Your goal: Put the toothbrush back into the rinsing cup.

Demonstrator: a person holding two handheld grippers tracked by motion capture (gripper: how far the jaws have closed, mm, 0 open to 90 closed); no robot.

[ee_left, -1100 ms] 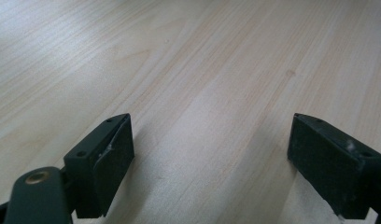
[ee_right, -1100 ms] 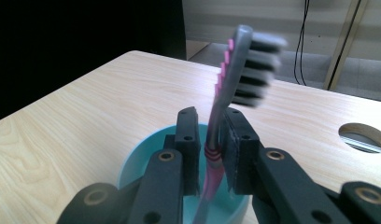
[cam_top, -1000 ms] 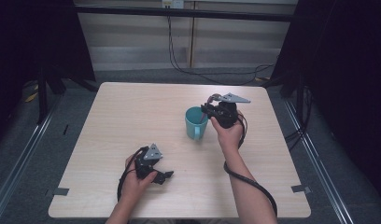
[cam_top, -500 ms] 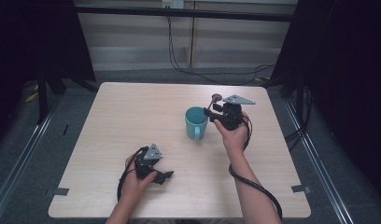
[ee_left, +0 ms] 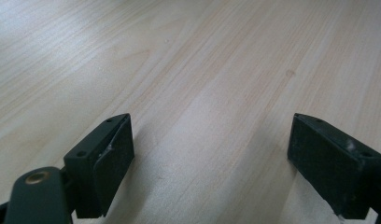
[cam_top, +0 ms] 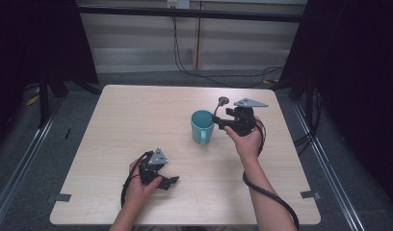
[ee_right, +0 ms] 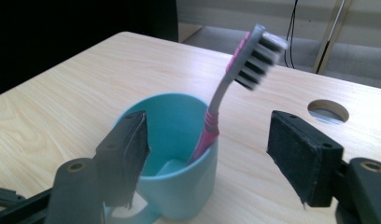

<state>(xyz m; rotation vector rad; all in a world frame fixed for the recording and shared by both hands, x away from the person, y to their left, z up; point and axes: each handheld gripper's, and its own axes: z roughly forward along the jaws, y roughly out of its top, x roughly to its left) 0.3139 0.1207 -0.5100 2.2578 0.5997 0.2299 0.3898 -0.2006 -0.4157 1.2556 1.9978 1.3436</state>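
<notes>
On the left, near the front edge of the pale wooden tabletop (cam_top: 137, 120), the person's left hand (cam_top: 137, 185) holds the left claw (cam_top: 171, 181) low over the wood, its grey three-cornered plate facing up and its cable looping back beside the wrist. In the left gripper view its two black jaws stand wide apart with bare wood grain between them, so it is released and holding nothing. Moving right, a teal mug (cam_top: 202, 126) stands upright around the middle of the tabletop, its handle turned toward the person. A pink and grey toothbrush (ee_right: 228, 88) leans inside it, handle down in the cup and bristled head sticking up above the rim, tilted away toward the far right. Just to the right of the mug, the right hand (cam_top: 243, 142) holds the right claw (cam_top: 216, 119) level with the cup; in the right gripper view its jaws are spread, one to each side of the mug, gripping nothing. A round cable hole (ee_right: 328, 111) sits in the tabletop beyond.
</notes>
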